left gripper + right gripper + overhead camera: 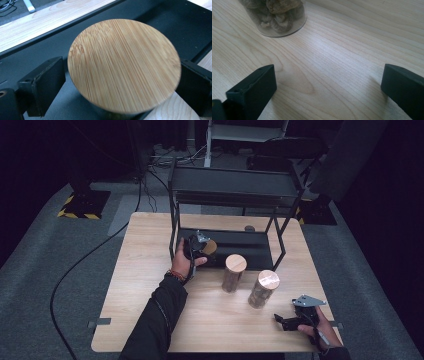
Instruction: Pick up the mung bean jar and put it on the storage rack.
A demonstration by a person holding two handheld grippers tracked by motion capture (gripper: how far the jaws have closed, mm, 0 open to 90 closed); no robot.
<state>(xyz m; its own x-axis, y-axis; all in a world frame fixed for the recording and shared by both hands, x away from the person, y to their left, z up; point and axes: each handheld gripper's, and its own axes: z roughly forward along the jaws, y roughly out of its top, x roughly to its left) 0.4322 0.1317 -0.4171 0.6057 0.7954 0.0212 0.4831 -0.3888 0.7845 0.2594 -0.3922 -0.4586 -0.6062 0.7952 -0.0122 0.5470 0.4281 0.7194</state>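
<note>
Jaws on the left gripper flank a jar with a round bamboo lid, one on each side; the right one meets the lid's rim, a sliver of gap shows at the left, so whether the grip is firm cannot be told. That jar sits over the black bottom shelf of the rack, at its front left, likely a shelving move. Over on the near right, the right gripper hangs low with jaws spread wide on nothing, bare wooden table between them. Two more lidded jars stand on the table just before the rack, the nearer within the idle gripper's reach.
</note>
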